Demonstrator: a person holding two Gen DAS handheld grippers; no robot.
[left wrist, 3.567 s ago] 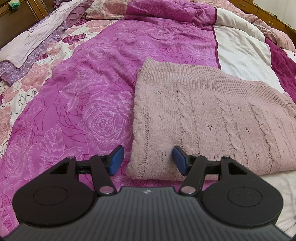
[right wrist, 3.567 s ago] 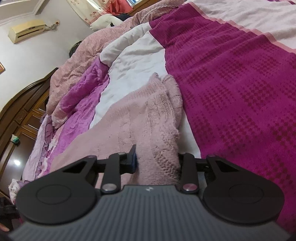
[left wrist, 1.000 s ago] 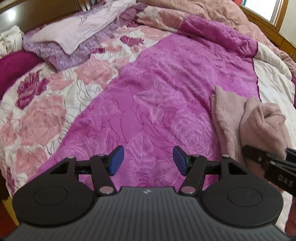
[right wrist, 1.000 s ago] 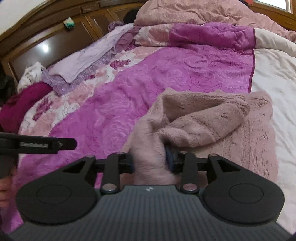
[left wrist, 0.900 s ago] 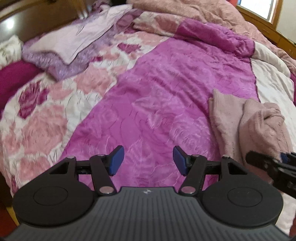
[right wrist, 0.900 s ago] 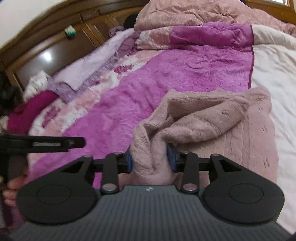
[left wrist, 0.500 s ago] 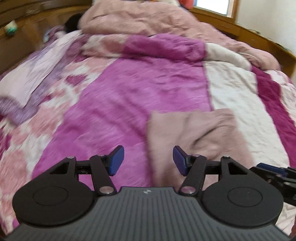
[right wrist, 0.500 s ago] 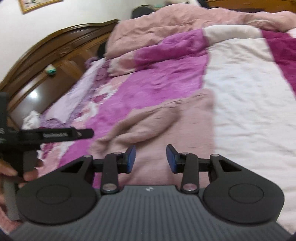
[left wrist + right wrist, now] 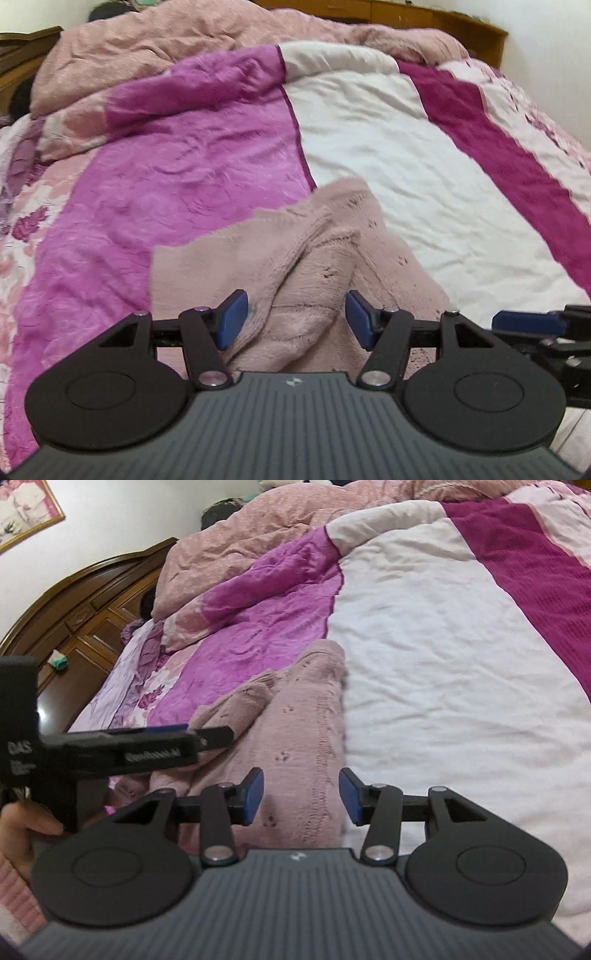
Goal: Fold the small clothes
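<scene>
Home bedroom, quilted bed [image 9: 388, 147], carved wooden headboard [image 9: 85, 602], apparently framed picture [image 9: 26, 509]

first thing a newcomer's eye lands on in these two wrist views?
Probably the rumpled dusty-pink knit garment, bunched on the bed right in front of both grippers, straddling the seam between the magenta quilt and the white panel. Next, the blue-padded left gripper and right gripper, both open and holding nothing.
</scene>
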